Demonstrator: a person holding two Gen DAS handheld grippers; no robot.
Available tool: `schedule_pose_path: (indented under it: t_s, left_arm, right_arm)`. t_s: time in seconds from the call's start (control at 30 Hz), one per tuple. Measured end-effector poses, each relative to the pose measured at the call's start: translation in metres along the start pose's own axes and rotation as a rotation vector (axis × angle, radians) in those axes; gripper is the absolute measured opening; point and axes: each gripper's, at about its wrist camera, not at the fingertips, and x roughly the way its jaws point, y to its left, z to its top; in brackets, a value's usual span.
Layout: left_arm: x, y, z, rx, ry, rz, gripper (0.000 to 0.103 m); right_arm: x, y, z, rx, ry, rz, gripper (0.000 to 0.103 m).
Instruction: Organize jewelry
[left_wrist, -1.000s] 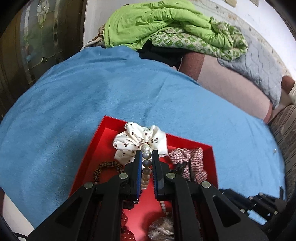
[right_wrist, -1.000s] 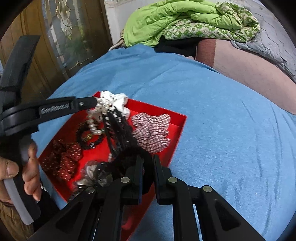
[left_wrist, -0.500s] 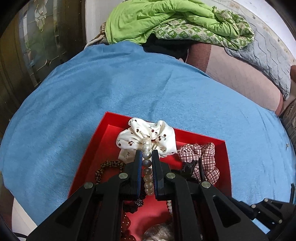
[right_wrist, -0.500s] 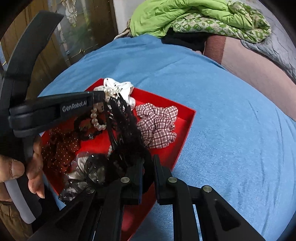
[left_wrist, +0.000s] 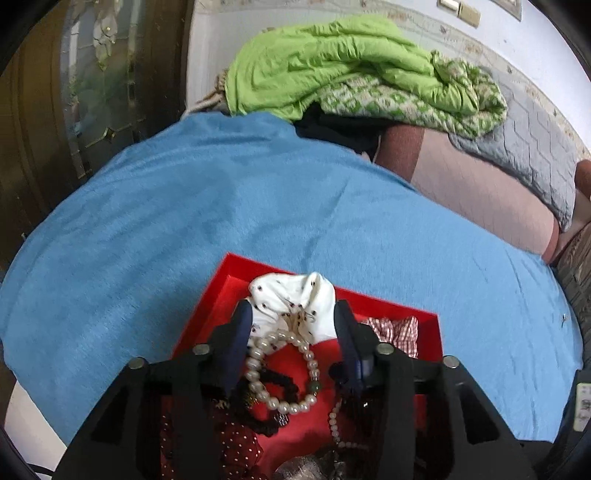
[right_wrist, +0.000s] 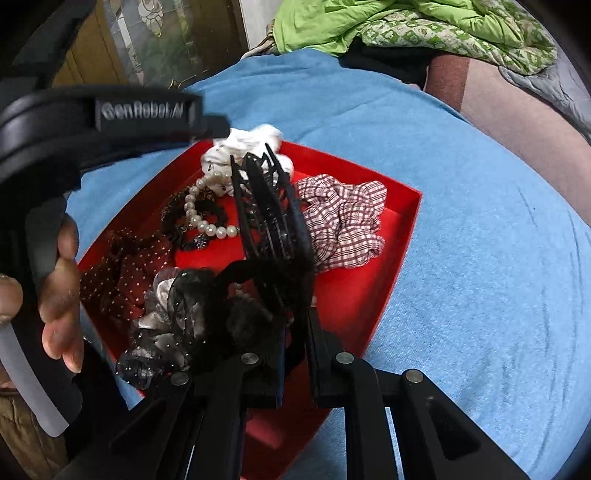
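The left gripper stands over the red tray, low in the centre of the left wrist view; its jaws have just been opening and now stand apart, clear of the pearl bracelet, which lies loose on the tray floor between them, draped partly over a black band. A white spotted scrunchie sits against the tray's far wall, and a checked scrunchie fills the far right corner. The right gripper, low in the right wrist view, has its jaws clamped together on a black hair claw, which sticks up over the middle of the tray. A dark red dotted scrunchie and a grey mesh scrunchie crowd the near left edge. The blue blanket lies bare around the tray, broadly beyond its far wall and to its right. A hand grips the left tool at the left edge of the frame.
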Motion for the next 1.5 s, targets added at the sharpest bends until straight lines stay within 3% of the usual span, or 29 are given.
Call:
schedule_pose_path:
  t_s: [0.1, 0.17, 0.33, 0.4, 0.5, 0.67, 1.07, 1.5]
  left_arm:
    - [-0.004, 0.003, 0.002, -0.018, -0.019, -0.011, 0.048]
    - [-0.006, 0.006, 0.003, -0.034, -0.028, -0.006, 0.050]
    - [-0.011, 0.015, 0.004, -0.075, -0.058, 0.034, 0.058]
    - [-0.014, 0.018, 0.004, -0.087, -0.075, 0.052, 0.065]
    - [-0.021, 0.021, 0.004, -0.099, -0.106, 0.076, 0.074]
    - [-0.029, 0.025, 0.004, -0.106, -0.140, 0.112, 0.080]
    - [-0.038, 0.025, -0.001, -0.081, -0.190, 0.235, 0.084]
    - [-0.036, 0.008, -0.009, -0.002, -0.221, 0.331, 0.089]
  right_arm:
    - [-0.003, -0.001, 0.001, 0.013, 0.001, 0.009, 0.024]
    - [-0.007, -0.001, 0.000, 0.021, -0.007, 0.017, 0.041]
    - [-0.015, 0.000, -0.002, 0.021, -0.018, 0.026, 0.047]
    - [-0.018, 0.003, -0.005, 0.022, -0.019, 0.036, 0.049]
    - [-0.023, 0.008, -0.007, 0.020, -0.025, 0.040, 0.055]
    - [-0.032, 0.018, -0.014, 0.016, -0.044, 0.041, 0.068]
    - [-0.058, 0.015, -0.024, 0.020, -0.131, 0.019, 0.077]
    - [-0.076, -0.023, -0.049, 0.145, -0.163, -0.006, 0.079]
